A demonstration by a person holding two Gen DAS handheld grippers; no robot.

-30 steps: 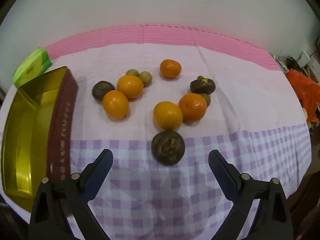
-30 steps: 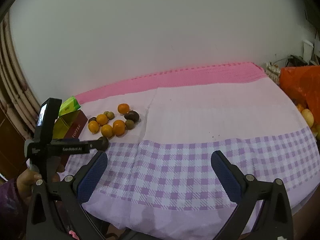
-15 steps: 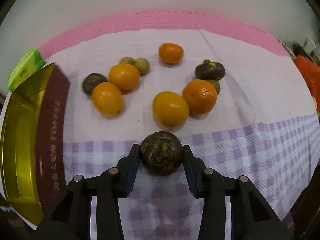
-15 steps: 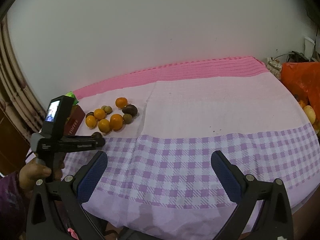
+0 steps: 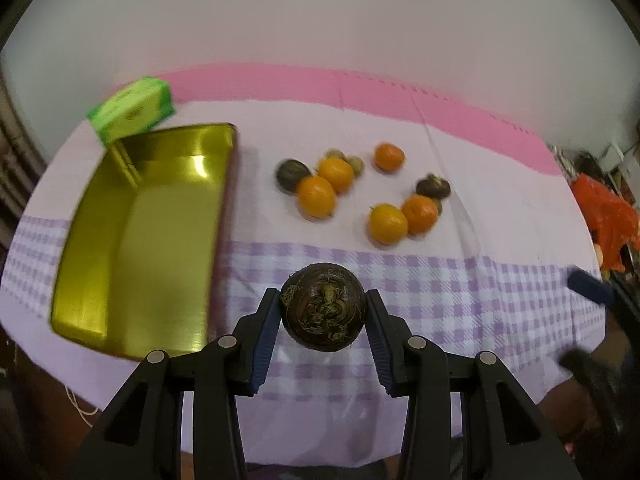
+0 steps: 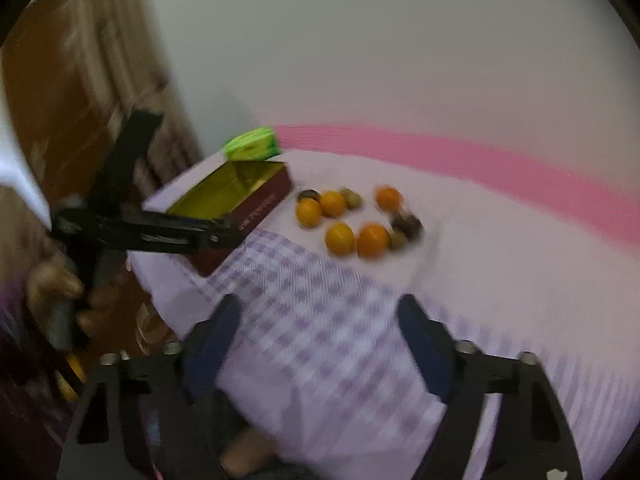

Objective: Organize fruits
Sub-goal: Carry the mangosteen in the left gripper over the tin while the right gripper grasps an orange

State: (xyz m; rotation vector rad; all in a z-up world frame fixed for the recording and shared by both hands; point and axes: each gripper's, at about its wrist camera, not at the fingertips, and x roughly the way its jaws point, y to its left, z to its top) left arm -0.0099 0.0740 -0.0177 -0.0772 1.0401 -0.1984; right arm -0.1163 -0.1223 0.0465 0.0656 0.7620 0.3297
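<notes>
My left gripper (image 5: pixel 322 312) is shut on a dark brown round fruit (image 5: pixel 322 307) and holds it above the checked cloth, just right of the gold tin (image 5: pixel 136 236). Several oranges (image 5: pixel 387 224) and small dark and green fruits (image 5: pixel 433 187) lie on the cloth beyond. In the right wrist view my right gripper (image 6: pixel 320 336) is open and empty over the checked cloth, with the oranges (image 6: pixel 340 238) ahead and the left gripper (image 6: pixel 152 234) beside the tin (image 6: pixel 236 196).
A green box (image 5: pixel 132 110) sits behind the tin at the back left. An orange bag (image 5: pixel 604 220) lies off the table's right edge. The pink band (image 5: pixel 360 88) marks the far edge by the white wall.
My left gripper lifted the dark fruit off the cloth and drew back toward the tin. My right gripper swung left toward the fruits; its view is blurred.
</notes>
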